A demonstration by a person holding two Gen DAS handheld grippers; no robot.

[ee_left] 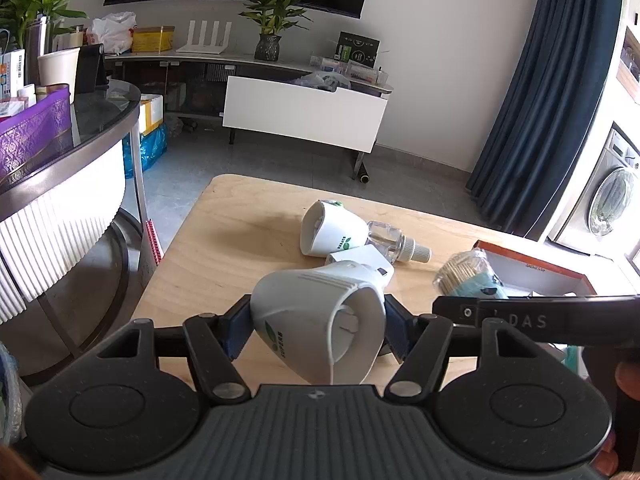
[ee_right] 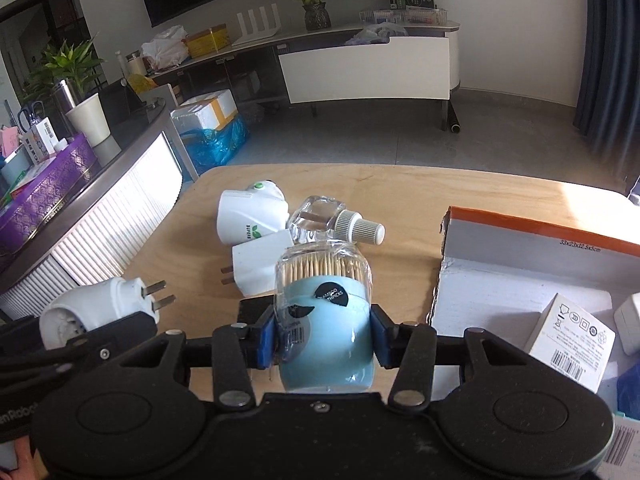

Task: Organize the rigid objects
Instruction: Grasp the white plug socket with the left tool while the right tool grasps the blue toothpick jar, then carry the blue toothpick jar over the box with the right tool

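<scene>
My left gripper (ee_left: 317, 330) is shut on a white plug-in heater (ee_left: 308, 300), held tilted above the wooden table (ee_left: 224, 240); the heater's prongs (ee_right: 154, 296) show in the right wrist view. Between the blue pads of my right gripper (ee_right: 324, 334) sits a toothpick jar (ee_right: 324, 300) with a light blue label, and the pads press on its sides. Ahead on the table lie a second white heater (ee_right: 248, 216), a clear refill bottle (ee_right: 320, 216) with a ribbed cap, and a white plug adapter (ee_right: 256, 260).
An open cardboard box (ee_right: 520, 236) with an orange rim stands at the table's right, holding a small white carton (ee_right: 572, 340). A round glass-topped table (ee_left: 100, 120) with a purple box is to the left. A TV stand (ee_left: 304, 108) lines the far wall.
</scene>
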